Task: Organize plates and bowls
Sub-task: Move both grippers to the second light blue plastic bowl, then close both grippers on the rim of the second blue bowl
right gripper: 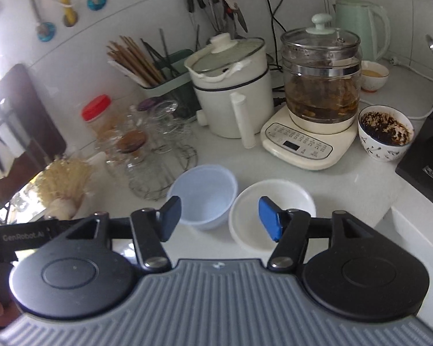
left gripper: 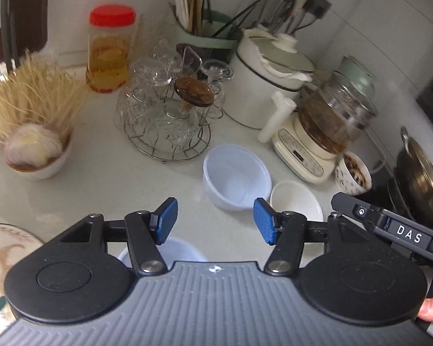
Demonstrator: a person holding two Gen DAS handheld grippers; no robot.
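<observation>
A pale blue translucent bowl [left gripper: 235, 176] [right gripper: 205, 196] stands upright on the white counter, and a white bowl [left gripper: 297, 199] [right gripper: 294, 199] sits close beside it on the right. My left gripper [left gripper: 215, 220] hovers open just short of the blue bowl, nothing between its pads. A second pale bowl [left gripper: 184, 249] shows partly under its fingers, and a patterned plate [left gripper: 5, 248] lies at the lower left. My right gripper [right gripper: 220, 219] is open and empty in front of both bowls. Its blue right finger [right gripper: 270, 220] overlaps the white bowl in the picture.
Behind the bowls stand a wire rack of glass cups [left gripper: 164, 115], a red-lidded jar [left gripper: 109, 49], a white pot [right gripper: 231, 86] and a glass kettle on its base [right gripper: 320, 86]. A cup with dark residue [right gripper: 384, 135], a bowl holding a straw brush [left gripper: 37, 144] and a wok [left gripper: 421, 178] flank them.
</observation>
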